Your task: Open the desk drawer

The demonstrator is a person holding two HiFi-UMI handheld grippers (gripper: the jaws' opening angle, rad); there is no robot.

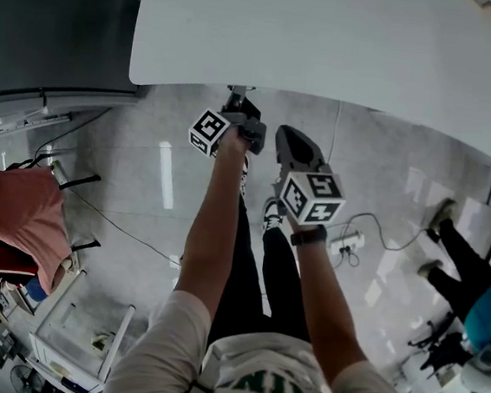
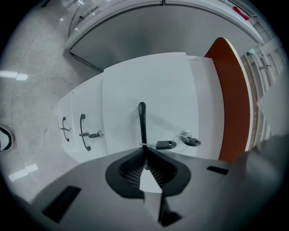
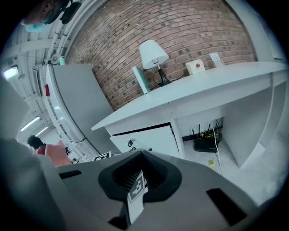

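Observation:
The white desk (image 1: pixel 331 43) fills the top of the head view and hides its drawers. In the left gripper view the top drawer front (image 2: pixel 153 85) carries a black bar handle (image 2: pixel 142 119). My left gripper (image 2: pixel 144 151) is shut on the near end of that handle. A key (image 2: pixel 190 141) with a dark tag sits in the lock beside it. Two lower drawers show their handles (image 2: pixel 82 131) at the left. My right gripper (image 1: pixel 288 139) hangs shut and empty beside the left one (image 1: pixel 238 103), just short of the desk edge. The drawer (image 3: pixel 149 137) shows a thin dark gap along its top.
On the desk stand a lamp (image 3: pixel 153 56) and a small white box (image 3: pixel 195 67). A router (image 3: pixel 207 143) sits under the desk. A power strip (image 1: pixel 345 243) and cable lie on the floor. Another person (image 1: pixel 468 276) stands at right. A pink-draped chair (image 1: pixel 18 207) is at left.

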